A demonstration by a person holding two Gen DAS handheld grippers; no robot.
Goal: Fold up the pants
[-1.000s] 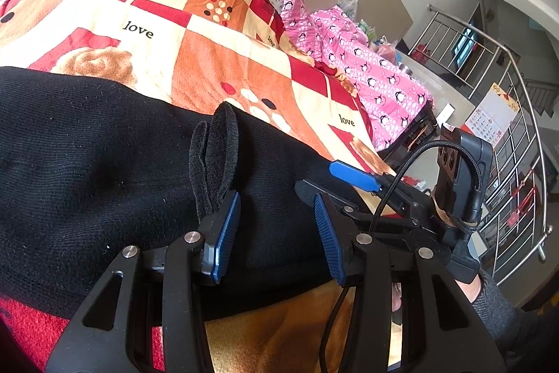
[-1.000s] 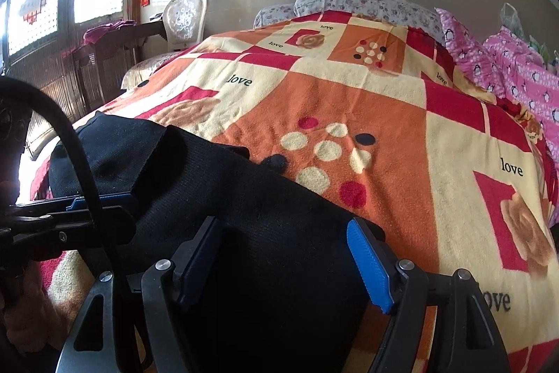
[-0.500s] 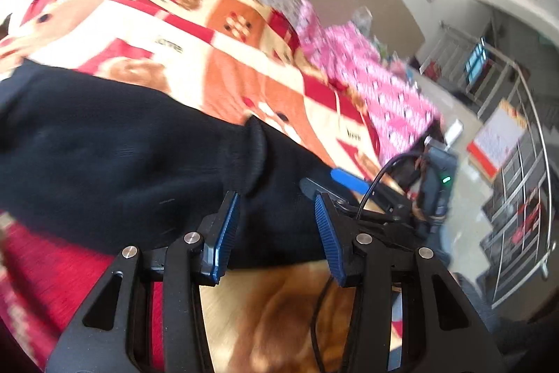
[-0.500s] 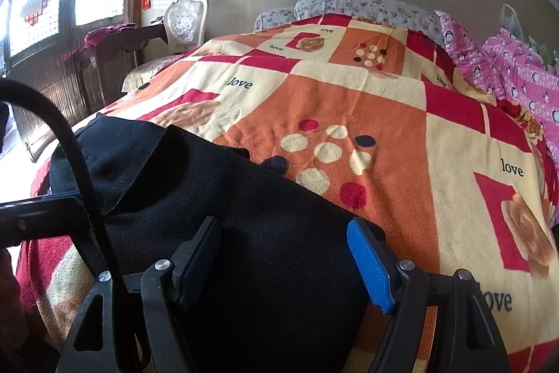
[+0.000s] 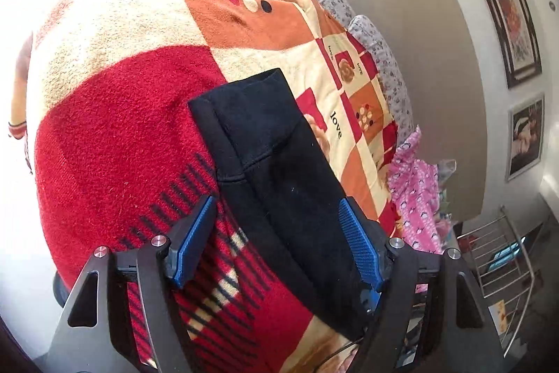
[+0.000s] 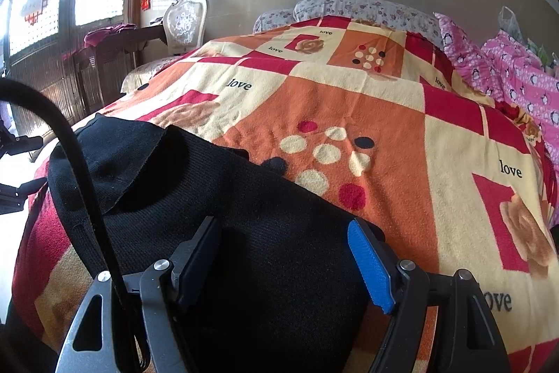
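The black knit pants [image 5: 279,177] lie on a red, orange and cream patterned blanket [image 5: 115,135] on the bed. In the left wrist view they run as a long folded strip with the cuff end at the far end. My left gripper [image 5: 279,240] is open and empty, held above the pants' near part. In the right wrist view the pants [image 6: 244,233] spread wide across the near blanket, with a raised fold at the left. My right gripper [image 6: 290,257] is open and empty just above the black fabric.
The blanket [image 6: 384,128] covers the whole bed. Pink penguin-print bedding [image 6: 517,79] is heaped at the right side. Floral pillows [image 6: 349,6] sit at the headboard. A chair [image 6: 185,20] and dark cabinet stand at left. A metal railing [image 5: 496,254] stands beyond the bed.
My left gripper has let go of the pants' edge, opened wider and swung left, now looking along the strip. The right gripper has stayed in place, open.
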